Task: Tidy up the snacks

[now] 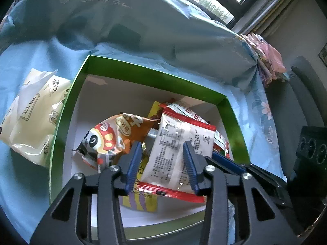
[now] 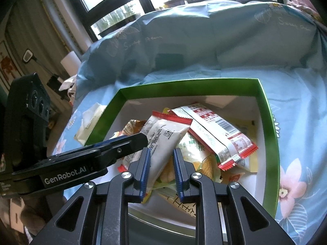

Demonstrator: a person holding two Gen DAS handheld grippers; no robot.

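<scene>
A green box (image 1: 81,81) with a white inside sits on a blue floral sheet and holds several snack packets. On top lies a white packet with red ends (image 1: 175,143). My left gripper (image 1: 162,145) is open and straddles this packet, with a gap at its left pad. In the right wrist view the same white packet (image 2: 163,134) runs between the fingers of my right gripper (image 2: 161,150), which is narrowly shut on its side edge. The left gripper (image 2: 130,143) reaches in from the left there. An orange panda packet (image 1: 106,140) lies to the left inside the box.
A cream bag (image 1: 34,118) lies on the sheet outside the box's left wall. Another red-and-white packet (image 2: 216,134) and a yellow-green one (image 2: 196,155) lie in the box. A folded blue duvet (image 2: 204,40) rises behind the box, with windows beyond it.
</scene>
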